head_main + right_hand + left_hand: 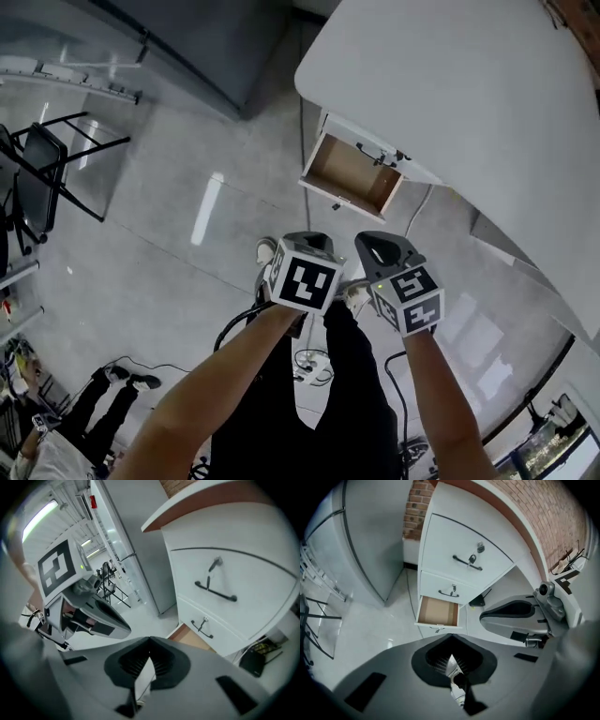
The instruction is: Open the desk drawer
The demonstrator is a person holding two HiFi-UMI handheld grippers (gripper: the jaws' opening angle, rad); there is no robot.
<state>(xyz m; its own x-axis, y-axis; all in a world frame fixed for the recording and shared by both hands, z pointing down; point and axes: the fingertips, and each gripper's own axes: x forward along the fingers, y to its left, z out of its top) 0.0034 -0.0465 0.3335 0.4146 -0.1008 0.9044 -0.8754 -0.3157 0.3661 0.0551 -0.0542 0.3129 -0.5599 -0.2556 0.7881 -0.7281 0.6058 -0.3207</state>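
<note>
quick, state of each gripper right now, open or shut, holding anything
left gripper: shut, holding nothing
right gripper: shut, holding nothing

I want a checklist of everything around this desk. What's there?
Surface: white desk top, bare where visible.
Job's things: bottom drawer pulled open, empty; middle drawer and top drawer shut.
Clutter: nothing seen.
Grippers: left gripper shut, empty; right gripper shut, empty; both away from the drawer.
Cables: cables on the floor below the grippers.
Surroundings: black chair, brick wall.
</note>
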